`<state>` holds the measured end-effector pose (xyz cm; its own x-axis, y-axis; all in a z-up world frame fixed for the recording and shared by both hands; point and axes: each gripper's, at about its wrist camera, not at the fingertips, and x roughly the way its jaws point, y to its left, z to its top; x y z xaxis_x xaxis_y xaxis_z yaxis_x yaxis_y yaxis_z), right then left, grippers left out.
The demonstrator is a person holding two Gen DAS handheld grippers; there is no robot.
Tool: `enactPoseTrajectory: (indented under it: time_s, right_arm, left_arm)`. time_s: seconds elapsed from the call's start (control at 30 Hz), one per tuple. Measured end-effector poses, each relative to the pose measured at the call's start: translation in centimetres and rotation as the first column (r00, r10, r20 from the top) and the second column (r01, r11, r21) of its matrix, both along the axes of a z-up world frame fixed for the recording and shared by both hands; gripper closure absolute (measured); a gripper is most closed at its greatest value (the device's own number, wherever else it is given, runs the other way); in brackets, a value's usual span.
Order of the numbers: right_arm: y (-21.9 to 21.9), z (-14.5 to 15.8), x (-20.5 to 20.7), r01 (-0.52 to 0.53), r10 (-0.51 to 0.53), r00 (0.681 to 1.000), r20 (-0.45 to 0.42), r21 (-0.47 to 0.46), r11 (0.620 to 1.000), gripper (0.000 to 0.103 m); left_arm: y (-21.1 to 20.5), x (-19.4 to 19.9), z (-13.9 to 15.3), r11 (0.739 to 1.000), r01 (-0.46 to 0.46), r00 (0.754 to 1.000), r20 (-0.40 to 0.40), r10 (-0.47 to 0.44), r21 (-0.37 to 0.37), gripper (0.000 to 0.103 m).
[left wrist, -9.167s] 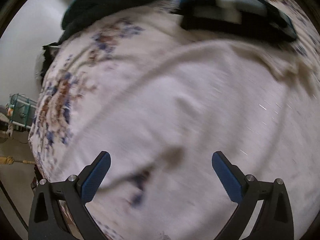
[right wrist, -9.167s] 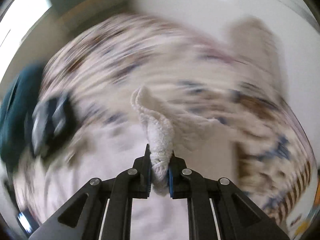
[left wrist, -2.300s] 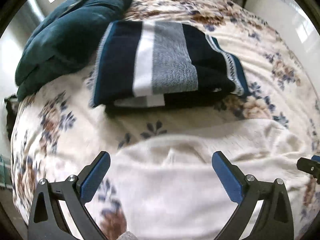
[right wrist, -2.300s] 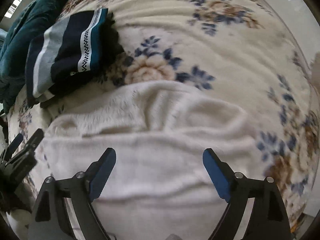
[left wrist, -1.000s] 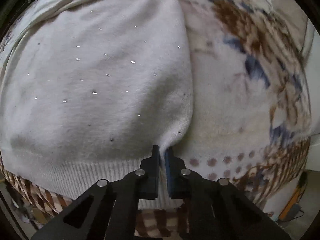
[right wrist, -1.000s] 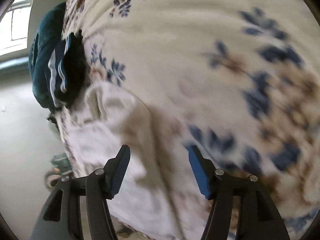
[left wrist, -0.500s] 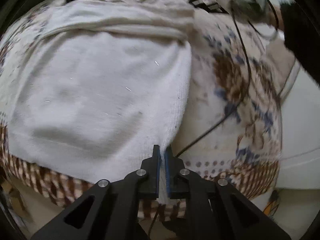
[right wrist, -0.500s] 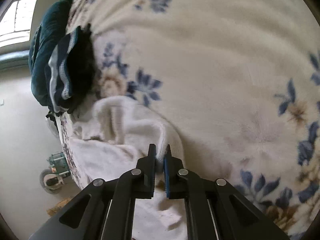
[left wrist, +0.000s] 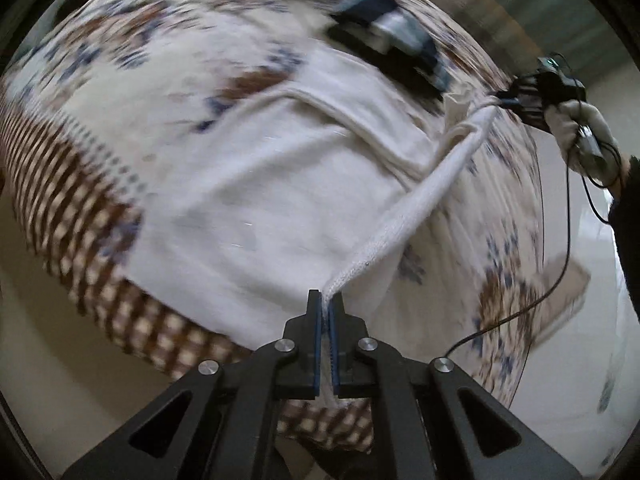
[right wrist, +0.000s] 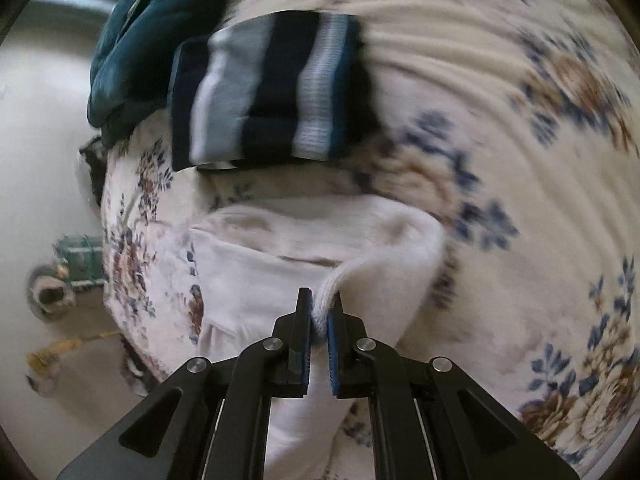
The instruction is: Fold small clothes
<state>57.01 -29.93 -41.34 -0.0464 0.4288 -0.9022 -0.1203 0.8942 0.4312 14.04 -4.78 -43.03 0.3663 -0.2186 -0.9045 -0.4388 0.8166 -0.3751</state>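
**Both grippers pinch 1 edge of the cream sweater**

The cream sweater (left wrist: 248,168) lies spread near the bed's checked front edge, 1 side edge lifted taut between 2 grips. The left gripper (left wrist: 325,312) is clamped on its ribbed hem corner; the right gripper (right wrist: 319,314) is closed on the knit near the far end. To fold well, I judge both should carry the edge across together, level and taut. A folded striped garment (right wrist: 264,92) lies beyond on the floral bedspread (right wrist: 500,128). Motion blur hides the sweater's sleeves and neckline.
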Motion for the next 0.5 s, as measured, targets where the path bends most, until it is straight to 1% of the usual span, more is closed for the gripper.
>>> enactPoseTrajectory:
  time_s: [0.1, 0.13, 0.23, 0.33, 0.43, 0.47, 0.5]
  right_arm:
    - [7.5, 0.4, 0.9, -0.043, 0.043, 0.999, 0.007, -0.041, 0.998, 0.096]
    - [10.7, 0.2, 1.2, -0.067, 0.068, 0.998, 0.015, -0.059, 0.996, 0.096]
    - [18.4, -1.1, 1.7, -0.119, 0.122, 0.992, 0.023, -0.114, 0.986, 0.097]
    - [25.9, -3.8, 2.0, -0.162, 0.168, 0.986, 0.018, -0.19, 0.968, 0.097]
    - [30.7, -6.5, 1.8, -0.19, 0.198, 0.98, 0.009, -0.246, 0.95, 0.097]
    - [32.4, -7.9, 1.7, -0.208, 0.215, 0.977, -0.005, -0.29, 0.934, 0.096]
    - [33.2, -9.0, 1.6, -0.217, 0.22, 0.975, -0.025, -0.318, 0.923, 0.096]
  left_arm:
    - [4.9, -1.0, -1.7, 0.997, -0.071, 0.997, -0.01, 0.07, -0.027, 0.102]
    - [5.8, -1.1, -2.1, 0.996, -0.083, 0.996, -0.014, 0.083, -0.033, 0.102]
    - [10.1, -1.7, -4.3, 0.989, -0.127, 0.991, -0.039, 0.124, -0.073, 0.102]
    - [13.2, -2.0, -6.4, 0.983, -0.153, 0.987, -0.064, 0.147, -0.1, 0.102]
    - [15.8, -2.3, -9.0, 0.979, -0.159, 0.984, -0.101, 0.147, -0.126, 0.102]
    - [16.5, -2.3, -9.9, 0.978, -0.159, 0.983, -0.113, 0.144, -0.136, 0.101]
    - [17.1, -2.2, -10.9, 0.974, -0.157, 0.982, -0.129, 0.136, -0.164, 0.101]
